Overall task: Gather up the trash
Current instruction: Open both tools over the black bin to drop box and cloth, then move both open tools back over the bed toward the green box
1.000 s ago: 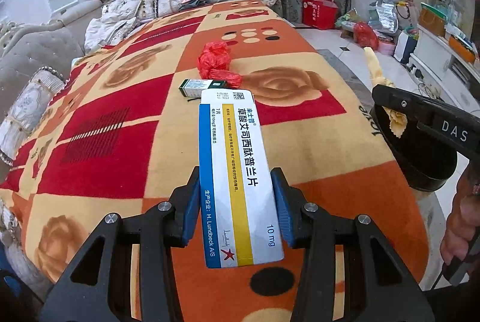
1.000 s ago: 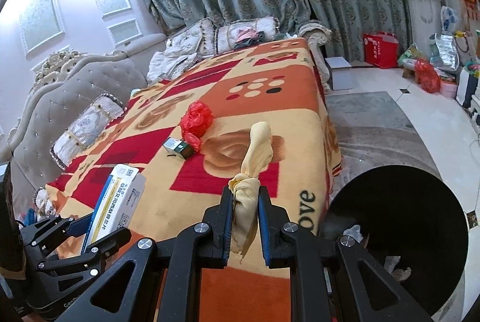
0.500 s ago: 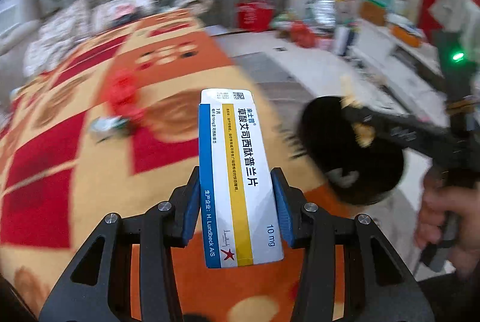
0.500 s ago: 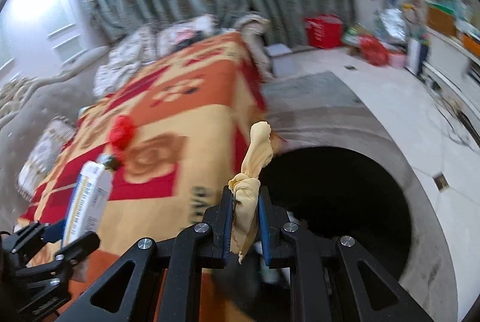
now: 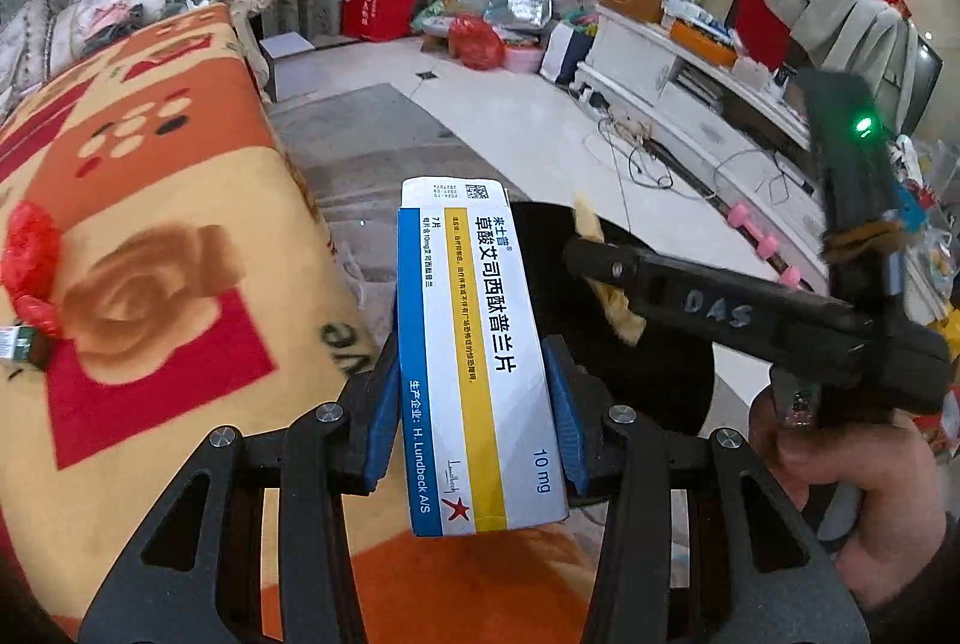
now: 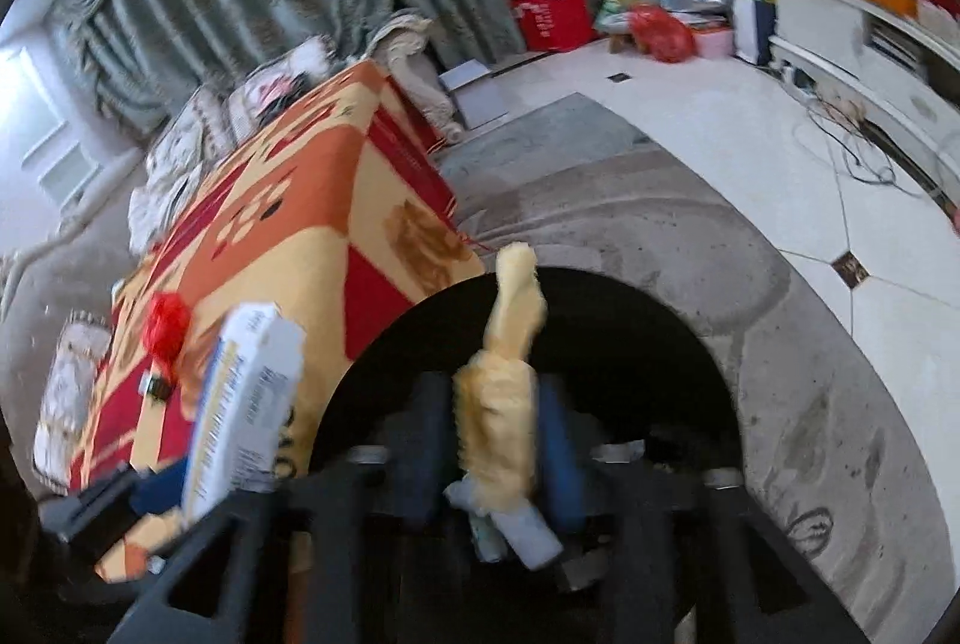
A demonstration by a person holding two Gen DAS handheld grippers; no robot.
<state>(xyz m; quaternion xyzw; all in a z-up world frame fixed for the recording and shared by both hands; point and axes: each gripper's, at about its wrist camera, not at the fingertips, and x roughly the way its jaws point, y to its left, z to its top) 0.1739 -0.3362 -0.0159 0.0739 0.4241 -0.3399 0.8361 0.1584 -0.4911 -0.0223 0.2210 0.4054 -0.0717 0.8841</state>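
My left gripper (image 5: 474,404) is shut on a white, blue and yellow medicine box (image 5: 480,356), which stands upright by the bed's edge, next to the black bin (image 5: 654,386). The same box (image 6: 246,404) appears at the left of the right wrist view. My right gripper (image 6: 498,434) hangs over the black bin (image 6: 600,296) and its jaws are opening. A crumpled yellow wrapper (image 6: 501,392) stands between them with a gap on each side. Pale scraps lie in the bin below. A red plastic bag (image 5: 30,254) and a small green box (image 5: 15,341) lie on the blanket.
The orange, red and yellow blanket (image 5: 150,164) covers the bed on the left. A grey rug (image 6: 810,344) lies under the bin. A white cabinet (image 5: 678,104), cables, bags and a red box (image 5: 378,8) line the far side. A hand (image 5: 840,476) holds the right gripper.
Both grippers have swung right, from over the blanket to the bin. The right jaws have parted from the yellow wrapper. The left still grips the medicine box.
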